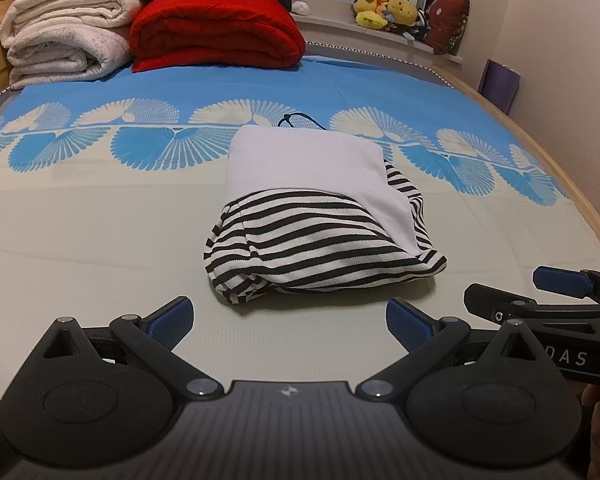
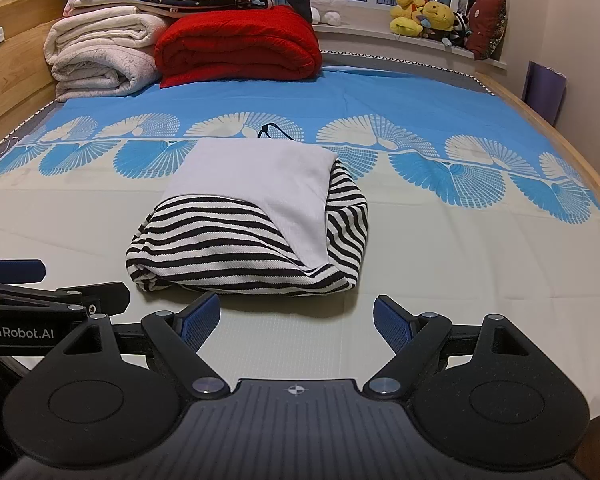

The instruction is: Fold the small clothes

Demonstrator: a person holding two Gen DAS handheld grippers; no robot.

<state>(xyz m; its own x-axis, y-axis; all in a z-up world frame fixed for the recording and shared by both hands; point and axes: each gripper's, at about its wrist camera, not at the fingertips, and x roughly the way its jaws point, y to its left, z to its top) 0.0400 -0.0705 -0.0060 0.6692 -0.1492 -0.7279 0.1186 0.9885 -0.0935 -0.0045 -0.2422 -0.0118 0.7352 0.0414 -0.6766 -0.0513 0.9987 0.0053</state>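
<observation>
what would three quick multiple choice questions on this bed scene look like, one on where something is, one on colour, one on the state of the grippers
1. Where does the red blanket lie?
A. at the far end of the bed beside the rolled white blankets
B. on the window sill
C. on top of the folded garment

2. What colours is the folded garment?
A. plain blue
B. black and white stripes with a plain white panel on top
C. red and yellow checks

3. How do the left gripper and right gripper stand?
A. both shut on cloth
B. one open, one shut on cloth
C. both open, holding nothing

Answers: 1 A, it sits on the blue sheet next to the white rolls. 2 B, stripes show under a white fold. 3 C, each pair of blue pads is spread apart short of the garment.
</observation>
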